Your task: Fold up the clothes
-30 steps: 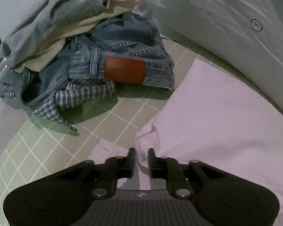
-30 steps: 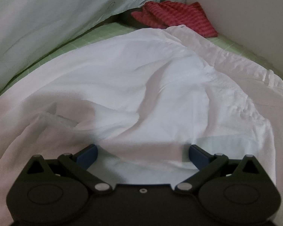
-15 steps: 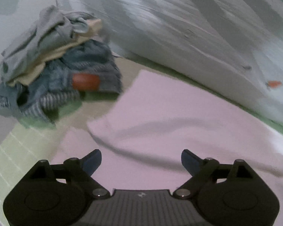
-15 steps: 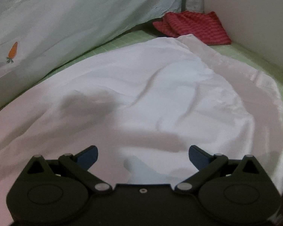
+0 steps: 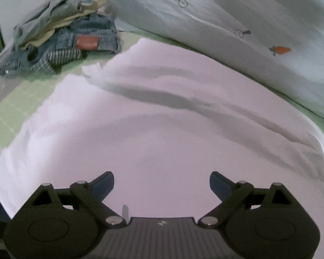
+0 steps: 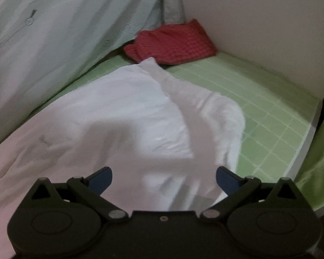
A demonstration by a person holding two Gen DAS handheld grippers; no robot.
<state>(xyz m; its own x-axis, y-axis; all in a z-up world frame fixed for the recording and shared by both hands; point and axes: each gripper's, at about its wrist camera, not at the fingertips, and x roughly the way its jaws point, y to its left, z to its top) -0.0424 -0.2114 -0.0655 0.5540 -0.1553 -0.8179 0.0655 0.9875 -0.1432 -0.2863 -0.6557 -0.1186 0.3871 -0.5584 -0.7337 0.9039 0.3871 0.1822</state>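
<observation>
Most of the green bed (image 6: 259,99) is covered by my white garment (image 5: 162,129), spread flat with one edge lapped over, ready for folding. Beyond it a clothes heap (image 5: 60,32) waits; a red cloth (image 6: 172,43) lies apart. Both claws, left (image 5: 162,185) and right (image 6: 164,178), hover spread, holding nothing.

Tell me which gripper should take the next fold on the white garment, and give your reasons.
Right, probably. The right gripper is open directly over the white garment's bunched, loose edge beside the green sheet. The left gripper, also open, faces only flat mid-cloth with no edge between its fingers.
</observation>
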